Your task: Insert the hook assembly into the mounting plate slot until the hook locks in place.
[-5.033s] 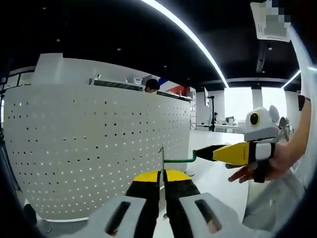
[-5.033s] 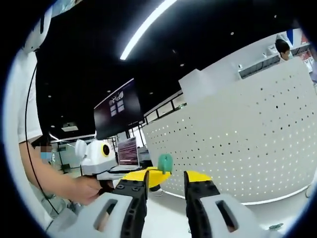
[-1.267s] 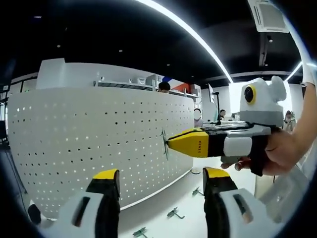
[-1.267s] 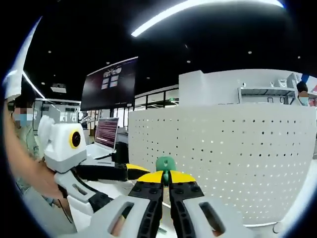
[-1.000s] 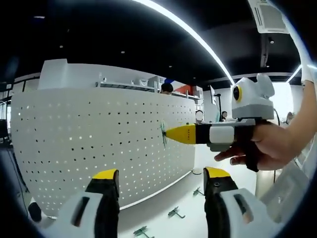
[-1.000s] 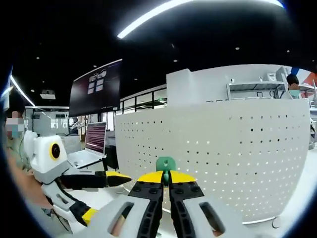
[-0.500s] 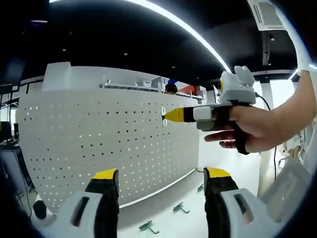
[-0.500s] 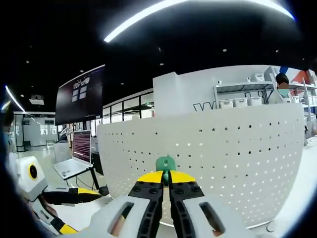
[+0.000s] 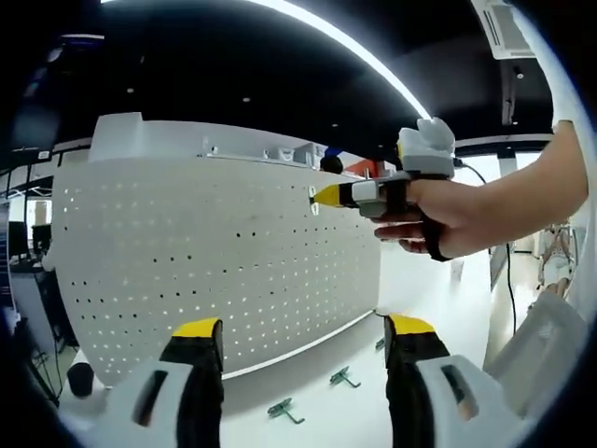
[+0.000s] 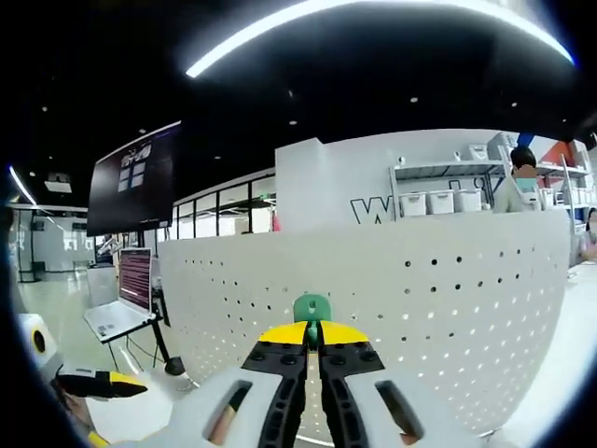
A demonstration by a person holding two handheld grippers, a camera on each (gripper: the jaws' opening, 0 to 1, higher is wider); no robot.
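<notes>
Your right hand-held gripper (image 9: pixel 322 195) clamps the hook (image 10: pixel 312 309), its tip at the plate (image 9: pixel 215 271) straight ahead near the top edge; your left hand-held gripper (image 9: pixel 303 329) gapes wide, well below.

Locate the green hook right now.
In the right gripper view, the green hook sits bottom centre, clamped in the right gripper, before the white pegboard.

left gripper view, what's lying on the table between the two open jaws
In the left gripper view, two loose green hooks lie on the white table in front of the pegboard, framed between the left gripper's spread jaws.
</notes>
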